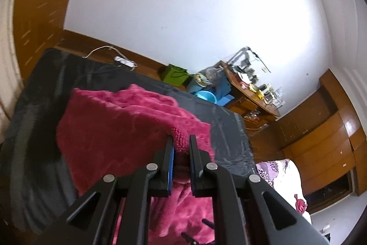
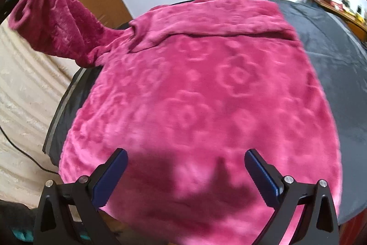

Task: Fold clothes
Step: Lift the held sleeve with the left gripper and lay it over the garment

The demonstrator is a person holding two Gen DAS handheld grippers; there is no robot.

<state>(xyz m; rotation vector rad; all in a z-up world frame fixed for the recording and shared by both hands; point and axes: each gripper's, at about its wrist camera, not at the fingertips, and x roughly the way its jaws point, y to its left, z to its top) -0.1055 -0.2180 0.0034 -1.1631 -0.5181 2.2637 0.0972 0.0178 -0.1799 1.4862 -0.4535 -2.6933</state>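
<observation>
— While the left gripper (image 1: 181, 148) has its fingers pinched on a bunched bit of the pink fleece garment (image 2: 201, 93), where is the rest of it?

— Spread over the dark cover (image 2: 332, 56) of the table, embossed flower pattern up. In the right wrist view the body lies mostly flat, with one band already turned over along the far edge. A sleeve (image 2: 57, 15) is lifted off to the left, its cuff held up in the air, and that is the part the left gripper seems to be holding.

— And the right gripper (image 2: 185, 173)?

— Its jaws stand wide apart, nothing between them, hovering just over the near hem. Its shadow falls on the fleece below.

— So which step is this?

— My reading: a sleeve fold. The cuff is raised clear of the table, which fits carrying it across onto the body. Whether it is being brought in or pulled out to straighten, I can't settle from here.

— What would the next move need?

— If the sleeve is going inward, it should be laid across the chest without dragging the flat part, since plush fabric like this grips itself and rucks. The right gripper is well placed to pin the near hem or to take it for a later fold. The left edge sits close to the table's rim, so a hard tug could slide the garment off.
</observation>
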